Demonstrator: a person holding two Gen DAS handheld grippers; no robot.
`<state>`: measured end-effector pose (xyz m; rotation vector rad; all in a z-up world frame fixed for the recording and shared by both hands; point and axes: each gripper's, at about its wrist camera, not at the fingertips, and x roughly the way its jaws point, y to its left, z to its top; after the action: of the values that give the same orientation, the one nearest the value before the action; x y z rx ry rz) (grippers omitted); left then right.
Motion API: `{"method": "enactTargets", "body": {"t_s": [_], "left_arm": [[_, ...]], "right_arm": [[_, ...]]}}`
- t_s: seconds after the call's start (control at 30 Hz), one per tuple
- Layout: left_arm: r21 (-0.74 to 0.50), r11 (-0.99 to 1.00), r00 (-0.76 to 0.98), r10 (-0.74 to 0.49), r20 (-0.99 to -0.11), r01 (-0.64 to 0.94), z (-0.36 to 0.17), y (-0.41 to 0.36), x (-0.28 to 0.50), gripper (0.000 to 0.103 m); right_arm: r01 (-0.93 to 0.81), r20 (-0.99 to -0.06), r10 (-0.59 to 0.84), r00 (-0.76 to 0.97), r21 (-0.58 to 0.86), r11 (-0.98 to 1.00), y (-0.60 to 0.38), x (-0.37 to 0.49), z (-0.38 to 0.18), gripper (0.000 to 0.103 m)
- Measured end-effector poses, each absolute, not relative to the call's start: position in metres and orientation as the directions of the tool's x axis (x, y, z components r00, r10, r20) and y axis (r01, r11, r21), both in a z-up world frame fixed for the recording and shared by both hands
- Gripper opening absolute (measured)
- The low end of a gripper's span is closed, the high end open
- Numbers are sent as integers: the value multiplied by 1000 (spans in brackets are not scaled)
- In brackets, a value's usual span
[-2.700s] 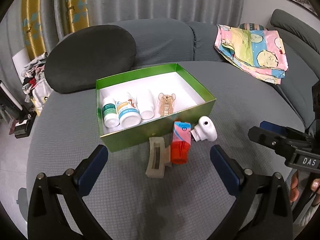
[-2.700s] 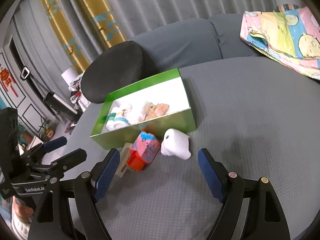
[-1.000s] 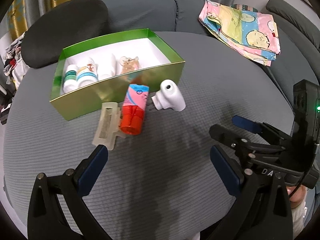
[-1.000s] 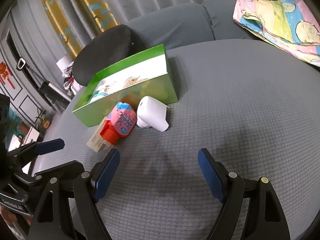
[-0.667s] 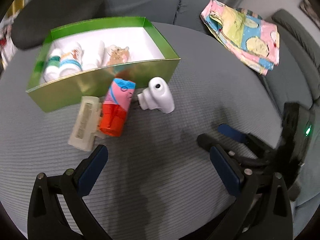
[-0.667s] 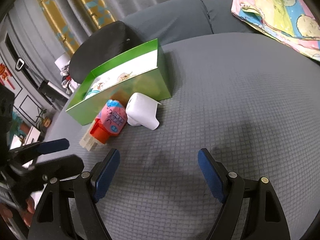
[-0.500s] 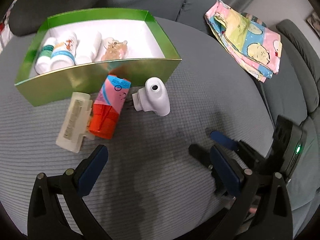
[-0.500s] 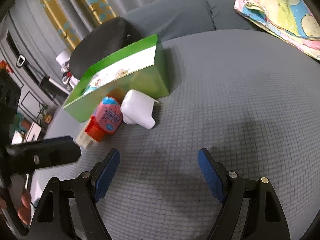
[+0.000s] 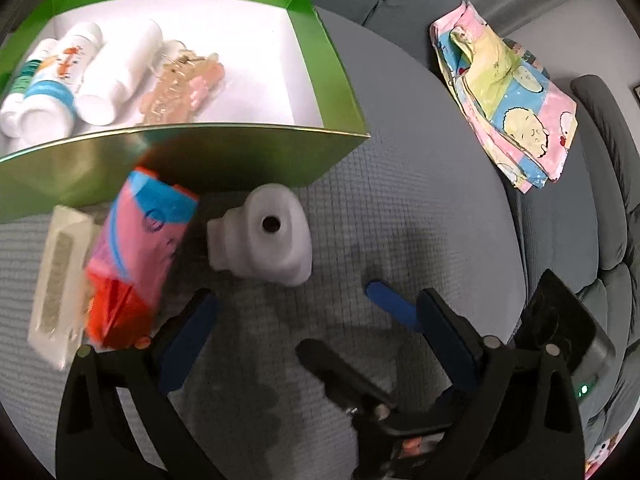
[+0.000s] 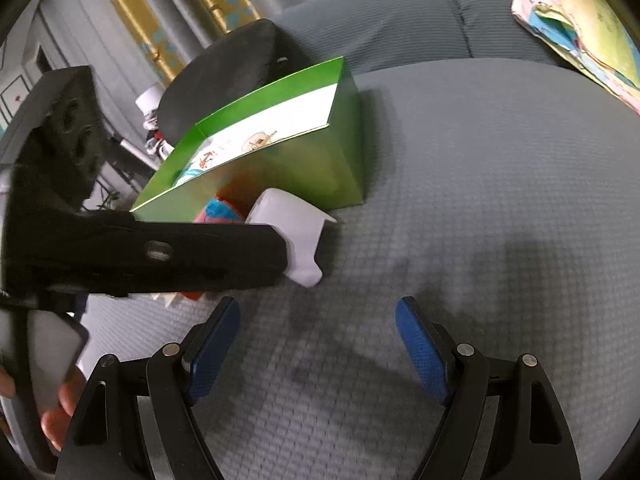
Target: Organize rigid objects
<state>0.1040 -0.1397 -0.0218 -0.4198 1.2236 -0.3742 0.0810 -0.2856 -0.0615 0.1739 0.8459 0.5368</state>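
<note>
White plastic device [image 9: 262, 240] with a round hole in its top lies on the grey ottoman [image 9: 400, 184] in the middle of the left wrist view, just below the near wall of the green box [image 9: 192, 160]. To its left a pink and blue pack with an orange end [image 9: 136, 248] lies tilted, touching a cream hair clip [image 9: 56, 284] at the left edge. Inside the box, in the upper left of the frame, three white bottles [image 9: 72, 80] lie side by side with a pale pink hair clip [image 9: 180, 84] next to them.

The left gripper [image 9: 320, 344] hangs over the ottoman at the bottom of its own view, blue pads spread wide apart with nothing between them. The right gripper [image 10: 316, 348] is likewise spread open and empty at the bottom of the right wrist view; there the left gripper's black body crosses the left side and hides part of the white device [image 10: 298, 228]. A folded cartoon-print cloth [image 9: 508, 96] lies on the grey sofa [image 9: 560, 220] at the upper right.
</note>
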Motion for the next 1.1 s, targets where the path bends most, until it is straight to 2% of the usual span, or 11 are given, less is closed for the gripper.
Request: {"method": "enactTargets", "body": {"t_s": [0.27,0.33,0.4,0.5,0.63,0.73,0.8,0.87,1.1], "left_arm": [[-463,885,328,-450,-831,41,-25,-138,113,95],[-458,889,326,-437,-838,13,-29,-135,116,83],[-526,848,294,-490,-821,-56,-40,-123,120,70],[-574,811,288,-527,-799,-109,-47,-109,125,63],[-579,807,299,-528,-795,-117,-45,-105,129,62],[-571,816,294,-525,-799,-95,-44,-109,132,62],[-558,826,287,-517,-806,-80,-43,-114,133,59],[-553,831,290,-515,-807,-62,-44,-117,134,57],[-530,848,289,-512,-809,21,-38,-120,126,57]], "right_arm": [[-429,-649,548,527,353,831,-271,100,-68,82],[-439,-640,565,521,366,820,-269,106,-68,82],[-442,-629,585,512,391,808,-269,110,-69,82],[-457,-619,604,503,402,793,-264,115,-69,82],[-475,-615,612,496,398,785,-254,116,-70,80],[-467,-625,617,478,415,781,-251,121,-75,69],[-473,-632,621,464,416,777,-248,124,-77,50],[-473,-642,607,468,399,786,-245,122,-78,40],[-488,-649,589,481,360,795,-239,115,-71,35]]}}
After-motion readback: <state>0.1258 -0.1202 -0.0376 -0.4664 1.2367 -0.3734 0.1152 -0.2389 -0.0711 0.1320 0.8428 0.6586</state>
